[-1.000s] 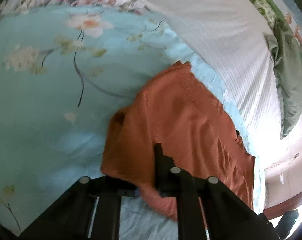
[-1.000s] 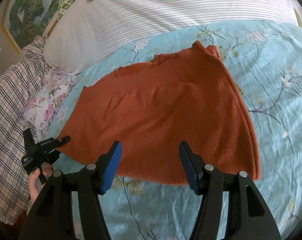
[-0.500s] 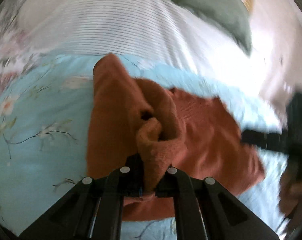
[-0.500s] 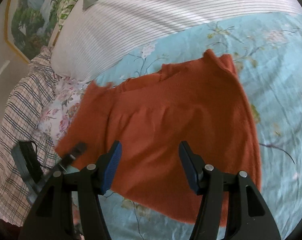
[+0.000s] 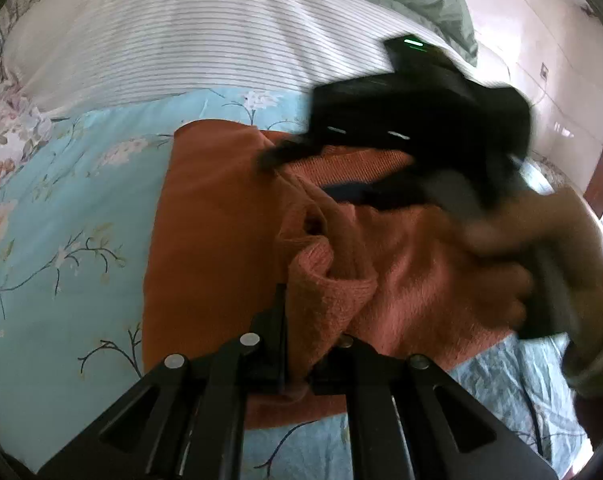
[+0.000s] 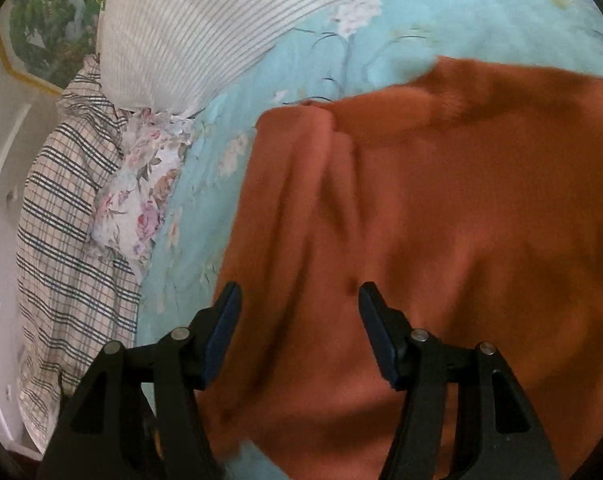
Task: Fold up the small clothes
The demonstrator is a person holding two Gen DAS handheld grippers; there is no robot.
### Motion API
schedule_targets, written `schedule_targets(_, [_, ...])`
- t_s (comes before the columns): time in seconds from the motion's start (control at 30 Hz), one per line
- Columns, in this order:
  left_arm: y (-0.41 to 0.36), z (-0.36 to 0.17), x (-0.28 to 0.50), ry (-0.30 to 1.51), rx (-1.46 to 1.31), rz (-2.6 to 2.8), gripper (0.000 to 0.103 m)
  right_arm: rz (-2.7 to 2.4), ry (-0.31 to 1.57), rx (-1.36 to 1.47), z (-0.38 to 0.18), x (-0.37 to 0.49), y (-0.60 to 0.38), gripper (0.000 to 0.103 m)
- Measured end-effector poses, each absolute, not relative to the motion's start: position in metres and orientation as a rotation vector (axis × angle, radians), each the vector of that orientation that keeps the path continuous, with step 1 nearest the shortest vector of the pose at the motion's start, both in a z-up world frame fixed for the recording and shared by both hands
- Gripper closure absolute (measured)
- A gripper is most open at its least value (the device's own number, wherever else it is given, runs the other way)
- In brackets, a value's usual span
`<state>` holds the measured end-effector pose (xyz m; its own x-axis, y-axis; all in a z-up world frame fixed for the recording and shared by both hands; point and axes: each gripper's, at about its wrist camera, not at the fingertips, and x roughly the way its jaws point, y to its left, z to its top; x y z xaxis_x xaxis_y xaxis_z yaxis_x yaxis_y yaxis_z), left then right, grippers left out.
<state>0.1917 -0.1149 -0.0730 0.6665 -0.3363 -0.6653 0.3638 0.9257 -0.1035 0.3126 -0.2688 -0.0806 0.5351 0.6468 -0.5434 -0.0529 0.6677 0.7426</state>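
Sweater (image 5: 213, 240): orange, a bunched fold pinched between the left jaws.
Left gripper (image 5: 301, 344): clamped on it.
Right gripper (image 6: 299, 332): jaws wide, nothing between.

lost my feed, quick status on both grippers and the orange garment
Left gripper shut on a bunched edge of the orange knit garment. Right gripper open above it, nothing gripped. Garment part-folded on the floral sheet; nothing in the way.

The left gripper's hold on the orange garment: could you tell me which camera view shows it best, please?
The left wrist view: the left gripper is shut on a bunched fold of the orange garment, right at the fingertips. The right wrist view shows only the garment spread on the floral sheet beyond the open right gripper, not that pinch.
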Motion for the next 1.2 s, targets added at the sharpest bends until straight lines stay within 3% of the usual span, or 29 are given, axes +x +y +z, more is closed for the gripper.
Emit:
schedule_targets(0.03, [-0.116, -0.073, 0.192, 0.741, 0.044, -0.396, 0.098, 0.466, 0.920, 0.735, -0.081, 0.321, -0.267, 0.041])
schedule_targets(0.07, [-0.116, -0.073, 0.192, 0.741, 0.050, -0.399, 0.098, 0.471, 0.915, 0.726, -0.081, 0.332, -0.262, 0.051])
schedule_targets(0.1, [-0.118, -0.071, 0.192, 0.740, 0.057, -0.403, 0.098, 0.481, 0.913, 0.711, -0.080, 0.339, -0.260, 0.079])
schedule_targets(0.13, [-0.119, -0.069, 0.192, 0.740, 0.059, -0.407, 0.098, 0.488, 0.918, 0.691, -0.079, 0.344, -0.256, 0.081])
schedule_targets(0.47, [-0.184, -0.020, 0.179, 0.726, -0.032, -0.642, 0.097, 0.421, 0.694, 0.604, -0.006, 0.270, -0.329, 0.083])
schedule_targets(0.77, [-0.264, -0.063, 0.176, 0.841, 0.026, -0.729, 0.097, 0.233, 0.821, 0.636, -0.068, 0.238, -0.405, 0.084])
schedule_targets(1.0, [-0.285, -0.057, 0.188, 0.822, 0.055, -0.749, 0.096, 0.199, 0.733, 0.591, -0.052, 0.226, -0.415, 0.084])
schedule_targets(1.17, [-0.288, -0.075, 0.194, 0.890, 0.026, -0.752, 0.087, 0.142, 0.823, 0.580, -0.084, 0.237, -0.419, 0.082])
schedule_targets(1.2, [-0.284, -0.075, 0.194, 0.894, 0.015, -0.754, 0.076, 0.142, 0.819, 0.587, -0.086, 0.236, -0.420, 0.081])
